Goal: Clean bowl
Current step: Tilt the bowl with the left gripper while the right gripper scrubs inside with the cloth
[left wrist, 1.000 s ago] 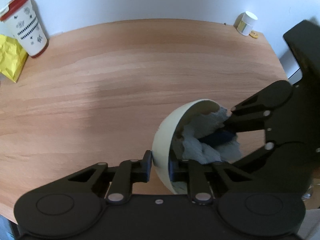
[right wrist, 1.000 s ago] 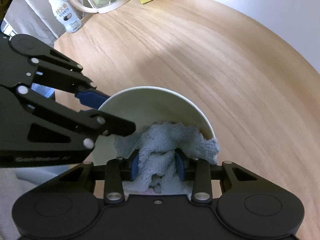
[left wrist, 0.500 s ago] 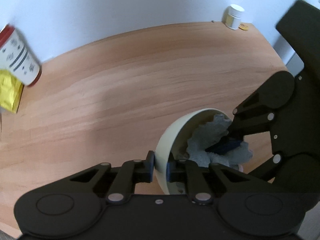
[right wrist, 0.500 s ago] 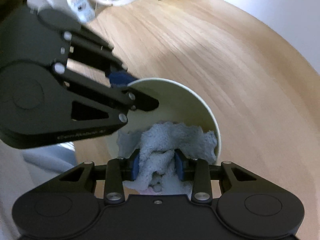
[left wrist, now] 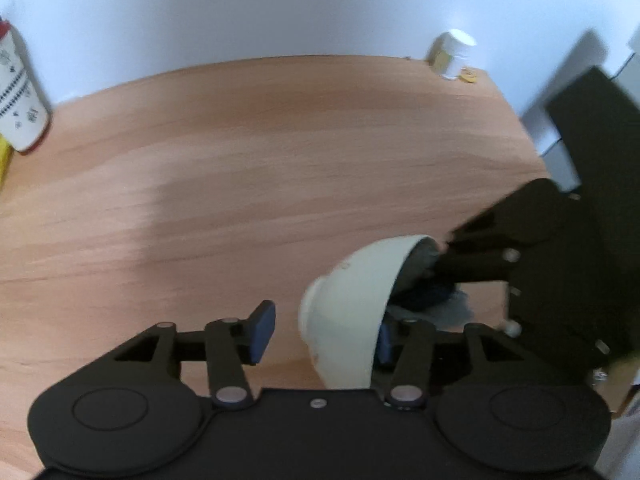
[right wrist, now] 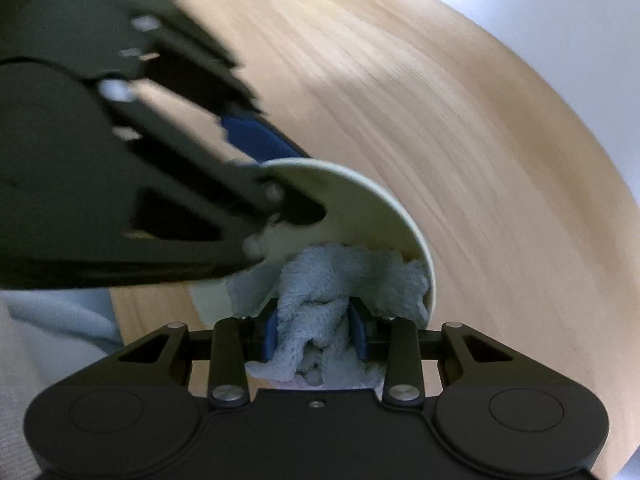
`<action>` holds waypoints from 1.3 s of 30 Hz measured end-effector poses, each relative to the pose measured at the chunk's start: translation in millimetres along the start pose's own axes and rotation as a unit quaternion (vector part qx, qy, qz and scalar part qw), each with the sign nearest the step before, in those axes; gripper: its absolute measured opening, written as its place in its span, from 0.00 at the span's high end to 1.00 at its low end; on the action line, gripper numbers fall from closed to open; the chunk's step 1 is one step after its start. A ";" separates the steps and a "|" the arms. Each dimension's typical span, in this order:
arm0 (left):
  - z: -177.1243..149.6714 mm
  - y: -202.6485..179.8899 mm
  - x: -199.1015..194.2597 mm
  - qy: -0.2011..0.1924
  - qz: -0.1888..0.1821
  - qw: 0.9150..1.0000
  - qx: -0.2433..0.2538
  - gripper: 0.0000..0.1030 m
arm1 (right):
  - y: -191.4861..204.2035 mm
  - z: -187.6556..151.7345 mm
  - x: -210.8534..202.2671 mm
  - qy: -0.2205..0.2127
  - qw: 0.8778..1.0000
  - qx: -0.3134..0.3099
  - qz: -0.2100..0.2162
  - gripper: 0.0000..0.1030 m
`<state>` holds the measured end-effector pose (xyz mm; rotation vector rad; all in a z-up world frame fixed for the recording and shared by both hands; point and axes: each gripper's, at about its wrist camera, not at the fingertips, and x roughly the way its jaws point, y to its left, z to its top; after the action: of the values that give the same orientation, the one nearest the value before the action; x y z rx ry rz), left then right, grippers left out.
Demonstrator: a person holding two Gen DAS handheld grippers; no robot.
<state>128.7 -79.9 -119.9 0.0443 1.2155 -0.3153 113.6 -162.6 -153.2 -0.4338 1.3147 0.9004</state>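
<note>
Starting at the far left of the left wrist view, a patterned cup [left wrist: 18, 96] with a red lid stands against the wall on the wooden bench [left wrist: 240, 184], with a sliver of something yellow just below it. Further right, the left hand-held gripper [left wrist: 320, 328] has its jaws spread: the left blue pad [left wrist: 262, 332] stands clear of the cream bowl [left wrist: 352, 304], with bench showing in the gap, while the other finger sits inside the rim, so the bowl appears no longer pinched, though whether it rests on that inner finger cannot be told. The bowl is tipped on its side, mouth to the right, low over the bench near its front edge. At the back right a small white-capped jar [left wrist: 454, 54] sits by the wall. Right of the bowl, the right hand-held gripper [right wrist: 314, 334] reaches into the bowl's mouth, its jaws pressed onto a bunched grey-blue cloth [right wrist: 320, 296], which lies against the lower inner wall in the right wrist view. Both views are motion-blurred. As a judgement, the wiping is well under way: the visible upper inner wall looks plain and free of marks, but the part under the cloth is hidden, so cleanliness cannot be confirmed. What seems left is finishing the wipe, drawing the cloth out, and setting the bowl down upright.
</note>
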 end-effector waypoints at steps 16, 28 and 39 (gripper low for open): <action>-6.6 -1.2 -36.0 -0.018 0.004 0.999 -0.030 0.58 | -34.1 -13.5 4.1 -0.024 0.992 0.107 0.059 0.64; -9.4 -12.5 -38.2 -0.009 -0.004 1.000 -0.004 0.64 | -76.2 1.3 19.3 -0.015 0.972 0.209 0.109 0.65; -11.1 -25.0 -29.7 0.013 0.018 1.000 0.017 0.63 | -89.3 11.2 25.0 -0.008 0.965 0.235 0.118 0.66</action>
<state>102.7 -95.2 -92.9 0.0999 1.2328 -0.3045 189.3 -200.4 -192.7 0.1033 1.5311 0.7501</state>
